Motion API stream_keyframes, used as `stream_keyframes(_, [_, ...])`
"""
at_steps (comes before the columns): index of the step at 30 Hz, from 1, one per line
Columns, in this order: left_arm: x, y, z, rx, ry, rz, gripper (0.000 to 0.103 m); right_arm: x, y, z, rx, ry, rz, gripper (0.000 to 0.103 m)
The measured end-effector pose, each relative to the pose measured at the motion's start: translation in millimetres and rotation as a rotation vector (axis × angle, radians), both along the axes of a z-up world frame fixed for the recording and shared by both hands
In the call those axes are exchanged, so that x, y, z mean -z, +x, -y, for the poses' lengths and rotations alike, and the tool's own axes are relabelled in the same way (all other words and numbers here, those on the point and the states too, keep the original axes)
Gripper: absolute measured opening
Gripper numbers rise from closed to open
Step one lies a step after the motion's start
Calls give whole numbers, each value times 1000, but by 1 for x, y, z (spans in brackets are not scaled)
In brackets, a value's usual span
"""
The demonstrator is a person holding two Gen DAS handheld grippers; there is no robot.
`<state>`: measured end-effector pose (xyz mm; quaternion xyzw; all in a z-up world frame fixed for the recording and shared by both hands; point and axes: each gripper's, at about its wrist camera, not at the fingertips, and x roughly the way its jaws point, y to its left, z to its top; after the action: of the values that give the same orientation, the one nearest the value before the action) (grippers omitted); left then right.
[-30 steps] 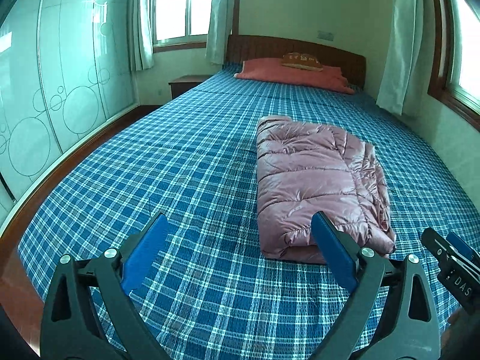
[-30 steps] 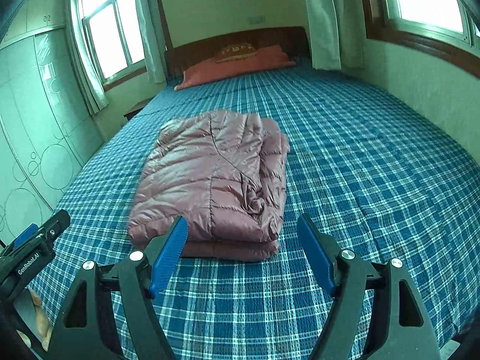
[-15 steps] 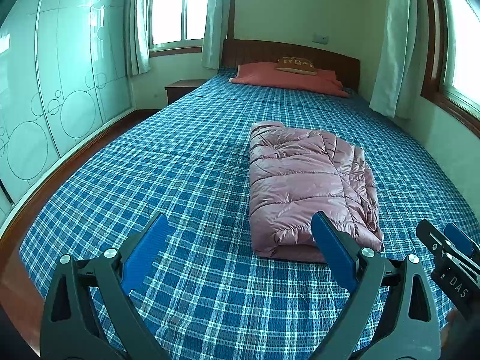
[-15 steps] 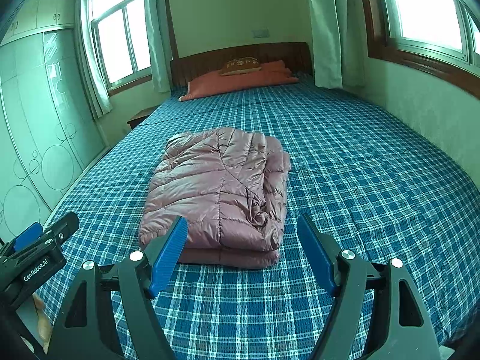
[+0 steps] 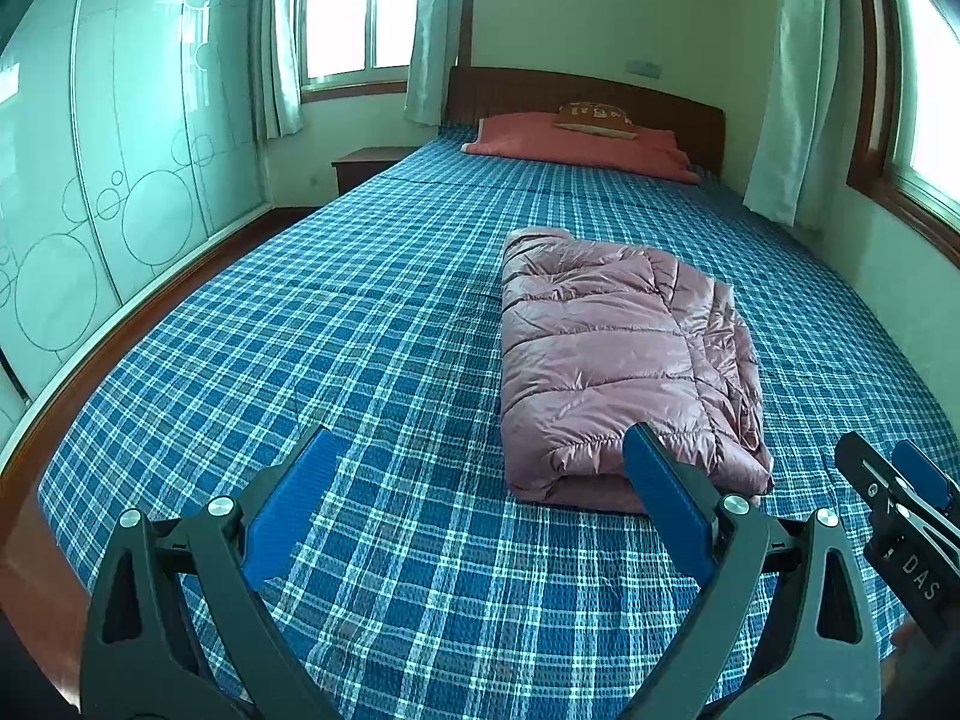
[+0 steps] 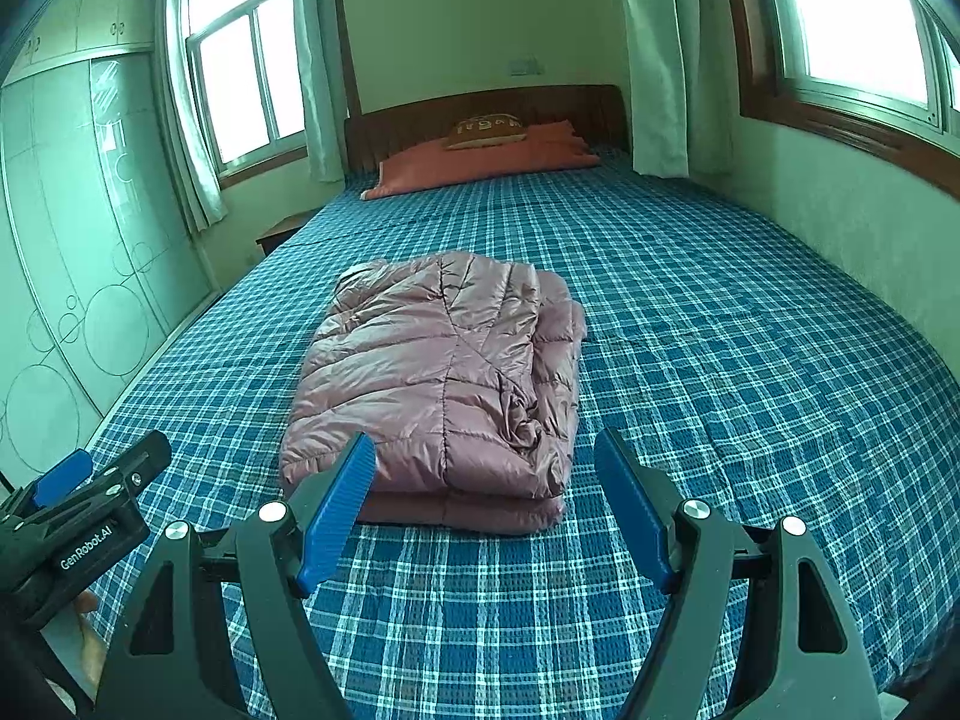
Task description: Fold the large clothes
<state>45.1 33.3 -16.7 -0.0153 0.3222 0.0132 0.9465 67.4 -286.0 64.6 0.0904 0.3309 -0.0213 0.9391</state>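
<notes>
Now we hold both tools above the near end of the bed. Our left gripper (image 5: 480,468) stands wide open, blue pads (image 5: 294,498) apart, nothing between them, only checked cloth below. Our right gripper (image 6: 486,468) is likewise spread wide and grips nothing; its left pad (image 6: 342,498) overlaps the near edge of the jacket in view, though we cannot tell that it touches.

Folded jacket (image 6: 438,378), pink and quilted, lies flat on the blue checked bedspread (image 5: 300,330), roughly mid-bed and toward the right side as seen from the left camera. It sits in a thick rectangular bundle, layers stacked, near edge facing us, loose wrinkled folds along its right side.

Beyond it: a red pillow (image 5: 576,144) at the head of the bed with a small brown cushion (image 5: 594,117) on top, dark wooden headboard (image 6: 486,108) behind. Left side, a frosted wardrobe (image 5: 108,180) with circle patterns and a low nightstand (image 5: 366,165). Windows with pale curtains (image 6: 654,54) on two walls.
</notes>
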Motion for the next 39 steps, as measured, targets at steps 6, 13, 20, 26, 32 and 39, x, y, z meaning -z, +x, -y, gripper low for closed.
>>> stream_keyframes(6, [4,1,-3,-8,-10,-9,96,1,0,-1,-4,-2,-2,74])
stream_keyframes(13, [9,4,-3,-9,-8,-19,96,3,2,-2,-6,-4,-7,74])
stream_keyframes(20, [13,4,-3,-9,-8,-28,96,6,2,-4,-9,-6,-11,74])
stream_keyframes(26, [13,3,-2,-4,-13,-21,96,8,1,-5,-9,-8,-13,74])
stream_keyframes(32, [12,2,-1,-4,-12,-19,96,10,1,-5,-9,-8,-15,74])
stream_keyframes(39, [9,3,-2,-20,-4,-16,96,11,1,-5,-9,-8,-11,74])
